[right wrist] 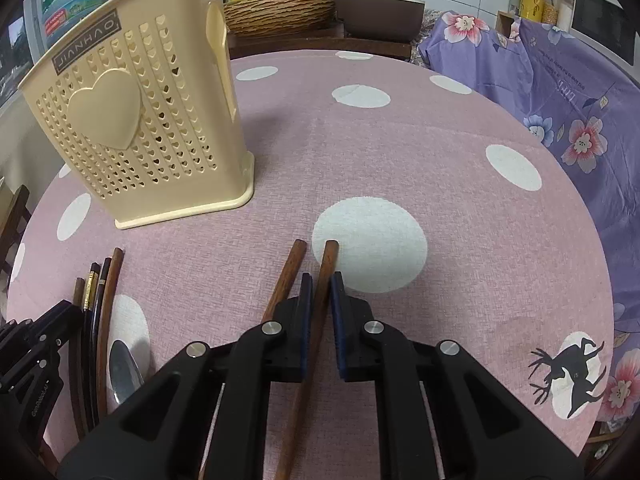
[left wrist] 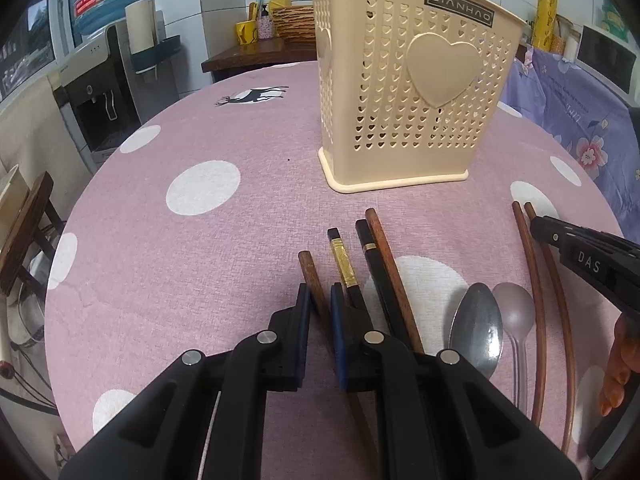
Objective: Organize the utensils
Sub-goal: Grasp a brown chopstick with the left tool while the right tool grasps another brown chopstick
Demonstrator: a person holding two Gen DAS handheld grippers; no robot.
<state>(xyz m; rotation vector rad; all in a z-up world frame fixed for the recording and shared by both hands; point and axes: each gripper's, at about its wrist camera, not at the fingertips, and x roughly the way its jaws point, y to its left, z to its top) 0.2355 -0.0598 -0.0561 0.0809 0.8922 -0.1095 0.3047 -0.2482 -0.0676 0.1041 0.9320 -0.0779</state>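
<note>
A cream perforated utensil holder (left wrist: 412, 80) stands upright on the pink dotted tablecloth; it also shows in the right wrist view (right wrist: 136, 120). My left gripper (left wrist: 320, 296) is low over the table, its jaws narrowly apart around a brown wooden chopstick (left wrist: 310, 276). Beside it lie a black chopstick with a gold band (left wrist: 344, 264), a black and a brown chopstick (left wrist: 380, 256), a metal spoon (left wrist: 478, 326) and a clear plastic spoon (left wrist: 516, 312). My right gripper (right wrist: 320, 292) straddles one brown chopstick (right wrist: 326, 276) of a pair; the other (right wrist: 290, 272) lies just left.
The round table's edge curves close on the left and near side. A purple floral cloth (right wrist: 560, 92) covers something at the right. A wicker basket (right wrist: 280, 12) and a rice cooker (right wrist: 376, 4) stand behind the table. A water dispenser (left wrist: 100, 92) stands at the far left.
</note>
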